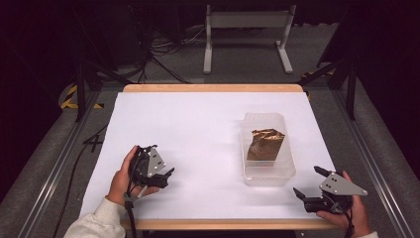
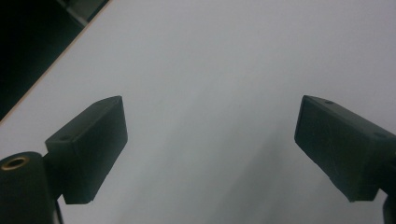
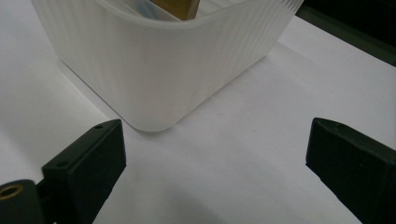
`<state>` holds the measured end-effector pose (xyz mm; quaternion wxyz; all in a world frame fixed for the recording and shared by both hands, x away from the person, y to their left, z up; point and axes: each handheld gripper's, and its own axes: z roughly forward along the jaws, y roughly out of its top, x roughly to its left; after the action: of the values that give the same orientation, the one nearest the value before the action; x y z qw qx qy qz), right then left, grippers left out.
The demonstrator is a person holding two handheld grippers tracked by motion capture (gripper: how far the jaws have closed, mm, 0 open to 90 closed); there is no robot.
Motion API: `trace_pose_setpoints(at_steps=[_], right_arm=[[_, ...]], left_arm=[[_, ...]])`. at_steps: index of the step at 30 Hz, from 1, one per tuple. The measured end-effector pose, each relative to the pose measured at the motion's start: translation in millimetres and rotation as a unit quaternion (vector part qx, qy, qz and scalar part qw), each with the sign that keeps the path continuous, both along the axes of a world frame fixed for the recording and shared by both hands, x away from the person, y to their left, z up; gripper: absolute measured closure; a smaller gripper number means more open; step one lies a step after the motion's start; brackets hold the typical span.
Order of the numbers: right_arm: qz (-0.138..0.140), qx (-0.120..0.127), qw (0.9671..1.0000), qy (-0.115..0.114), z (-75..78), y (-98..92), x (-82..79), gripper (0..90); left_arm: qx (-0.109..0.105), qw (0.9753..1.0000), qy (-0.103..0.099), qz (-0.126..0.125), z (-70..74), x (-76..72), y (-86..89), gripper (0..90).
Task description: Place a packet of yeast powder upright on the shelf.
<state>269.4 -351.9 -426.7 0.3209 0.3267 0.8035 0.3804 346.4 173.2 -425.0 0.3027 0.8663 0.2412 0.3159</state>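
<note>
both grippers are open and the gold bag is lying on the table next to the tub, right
Not quite. Both the left gripper and right gripper are open, but the gold bag sits inside the tub, not beside it, as the high view shows.

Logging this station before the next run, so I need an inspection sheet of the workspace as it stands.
Surface: white table top, wooden edge, bare around the things.
Job's things: translucent plastic bin right of centre; crumpled gold-brown bag inside it.
Clutter: nothing seen.
Grippers: left gripper open, over bare table; right gripper open, near the bin's corner, apart from it.
Cables: bundle on the floor beyond the table.
Surroundings: grey floor, white stand, dark room.
</note>
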Motion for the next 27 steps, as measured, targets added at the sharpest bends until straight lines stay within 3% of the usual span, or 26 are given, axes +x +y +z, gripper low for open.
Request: trace_pose_setpoints(at_steps=[3,8,11,18,23,24,25,26,27], right_arm=[[-0.001,0.000,1.0000,0.001,-0.3,0.3,0.5,5.6],[0.001,-0.002,1.0000,0.002,-0.3,1.0,1.4,5.6],[0.001,-0.002,1.0000,0.002,-0.4,0.7,2.2,5.6],[0.005,-0.004,1.0000,-0.002,0.1,1.9,5.4,5.6],[0.005,-0.004,1.0000,-0.003,0.0,2.5,7.1,5.6],[0.004,-0.003,1.0000,-0.004,0.3,2.3,7.5,5.7],[0.002,-0.001,1.0000,-0.004,0.6,2.1,7.7,5.8],[0.002,-0.001,1.0000,-0.004,0.6,2.1,7.7,5.8],[0.001,-0.001,1.0000,-0.007,0.6,2.4,7.6,5.8]], left_arm=[[-0.006,0.9998,-0.005,0.017,-7.2,-6.1,12.1,9.9],[-0.038,0.9983,0.004,0.044,-13.2,-15.4,33.0,9.1],[-0.066,0.9962,0.006,0.057,-16.2,-22.8,44.8,9.0],[-0.106,0.9910,0.005,0.082,-21.3,-33.4,70.2,8.7],[-0.145,0.9854,0.016,0.087,-23.8,-38.8,85.0,9.1],[-0.156,0.9835,0.017,0.091,-23.3,-40.6,89.5,9.3],[-0.182,0.9784,0.018,0.097,-23.6,-42.7,95.6,9.1],[-0.182,0.9784,0.018,0.097,-23.6,-42.7,95.6,8.9],[-0.207,0.9737,0.021,0.093,-24.2,-44.6,102.3,8.6]])
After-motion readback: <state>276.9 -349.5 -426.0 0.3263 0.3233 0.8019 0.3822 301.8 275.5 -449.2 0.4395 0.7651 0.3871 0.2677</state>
